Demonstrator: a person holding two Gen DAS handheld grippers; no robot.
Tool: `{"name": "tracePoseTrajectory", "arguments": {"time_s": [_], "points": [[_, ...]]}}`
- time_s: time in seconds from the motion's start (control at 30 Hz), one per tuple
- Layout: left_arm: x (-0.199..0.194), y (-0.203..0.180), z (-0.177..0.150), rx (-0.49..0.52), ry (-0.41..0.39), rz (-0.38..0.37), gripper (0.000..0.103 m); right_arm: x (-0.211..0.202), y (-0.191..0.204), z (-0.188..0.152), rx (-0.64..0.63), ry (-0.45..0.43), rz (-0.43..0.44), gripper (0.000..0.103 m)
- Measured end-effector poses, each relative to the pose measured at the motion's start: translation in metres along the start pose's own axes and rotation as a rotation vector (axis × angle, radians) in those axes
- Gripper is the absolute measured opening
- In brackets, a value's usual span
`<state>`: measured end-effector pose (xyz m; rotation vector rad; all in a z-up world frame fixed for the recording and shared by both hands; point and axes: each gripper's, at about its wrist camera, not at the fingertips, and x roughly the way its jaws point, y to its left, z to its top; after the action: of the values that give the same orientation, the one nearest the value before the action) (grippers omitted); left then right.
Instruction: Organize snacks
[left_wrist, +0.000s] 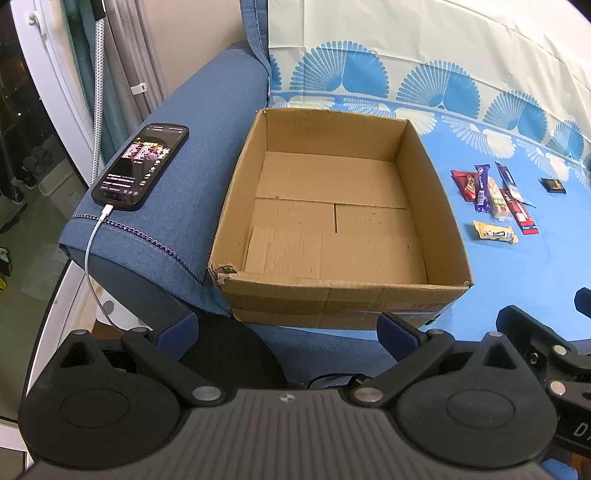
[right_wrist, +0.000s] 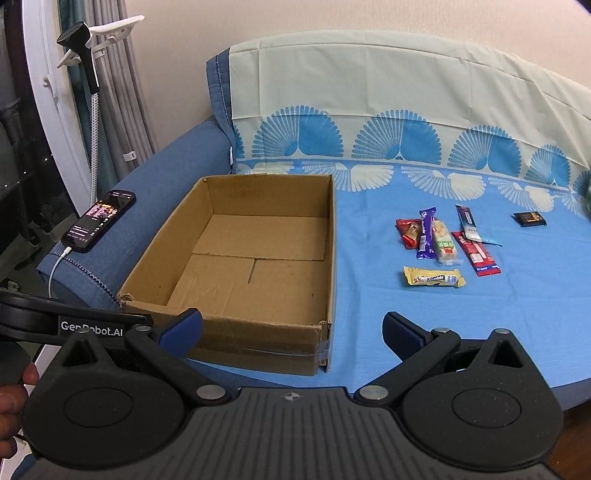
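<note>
The right gripper (right_wrist: 291, 328) hovers spread wide and empty, level over the sofa's front edge. The snacks (right_wrist: 443, 243) lie ahead and to its right on the blue cloth (right_wrist: 517, 314), most with long axes pointing away, apparently nearer this hand. The left gripper (left_wrist: 286, 332), equally released, faces the empty cardboard box (left_wrist: 343, 295).

Open cloth ahead of the right tongs (right_wrist: 291, 326) up to the snacks (right_wrist: 443, 243); box (right_wrist: 258, 332) wall blocks their left side. Box interior stands clear ahead of the left tongs (left_wrist: 288, 330).
</note>
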<state>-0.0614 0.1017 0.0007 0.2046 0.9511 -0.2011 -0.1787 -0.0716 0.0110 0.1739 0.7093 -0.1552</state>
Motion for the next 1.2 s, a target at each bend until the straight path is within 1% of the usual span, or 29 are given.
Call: {"name": "tracePoseTrajectory", "arguments": {"time_s": [0.57, 1.0, 1.2], "points": [[0.001, 0.003, -0.001, 0.001, 0.007, 0.003, 0.103, 0.001, 0.002, -0.004, -0.004, 0.002, 0.004, 0.103], [0.001, -0.003, 0.000, 0.012, 0.014, 0.013, 0.103, 0.004, -0.001, -0.003, 0.016, 0.007, 0.012, 0.103], [-0.003, -0.018, 0.007, 0.042, 0.000, 0.005, 0.103, 0.005, -0.019, -0.001, 0.072, -0.010, 0.001, 0.103]]}}
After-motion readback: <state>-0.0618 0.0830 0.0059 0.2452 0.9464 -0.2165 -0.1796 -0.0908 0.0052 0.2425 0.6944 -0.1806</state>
